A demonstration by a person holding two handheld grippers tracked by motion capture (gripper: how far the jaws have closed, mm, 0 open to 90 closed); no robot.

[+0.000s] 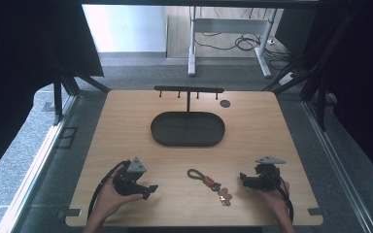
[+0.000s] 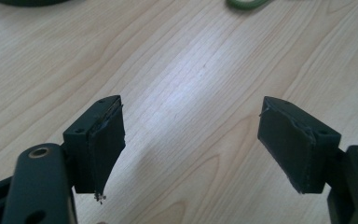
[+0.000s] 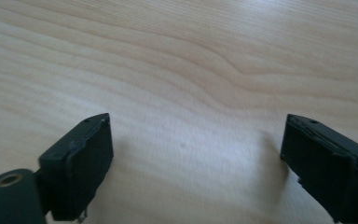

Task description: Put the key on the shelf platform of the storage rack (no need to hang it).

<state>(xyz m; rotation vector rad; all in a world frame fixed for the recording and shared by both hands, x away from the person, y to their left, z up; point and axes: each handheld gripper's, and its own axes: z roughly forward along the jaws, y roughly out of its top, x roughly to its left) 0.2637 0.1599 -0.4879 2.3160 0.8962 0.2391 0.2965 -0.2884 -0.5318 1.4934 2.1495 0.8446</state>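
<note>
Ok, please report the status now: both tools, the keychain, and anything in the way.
Left tool open, empty. Right tool open, empty. Keychain flat on table between them, untouched. Path to it clear; black tray and hook rack farther back.

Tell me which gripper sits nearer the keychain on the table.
Right, though only slightly. The keychain lies between them near the table's front edge: the right gripper sits just to its right, the left gripper farther off to its left. Both jaws open, empty.

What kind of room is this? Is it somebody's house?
Probably not a house: it looks like a lab or office set up for recording. A wooden table stands between dark curtains, a desk frame with loose cables stands behind it, and the floor is grey carpet.
</note>
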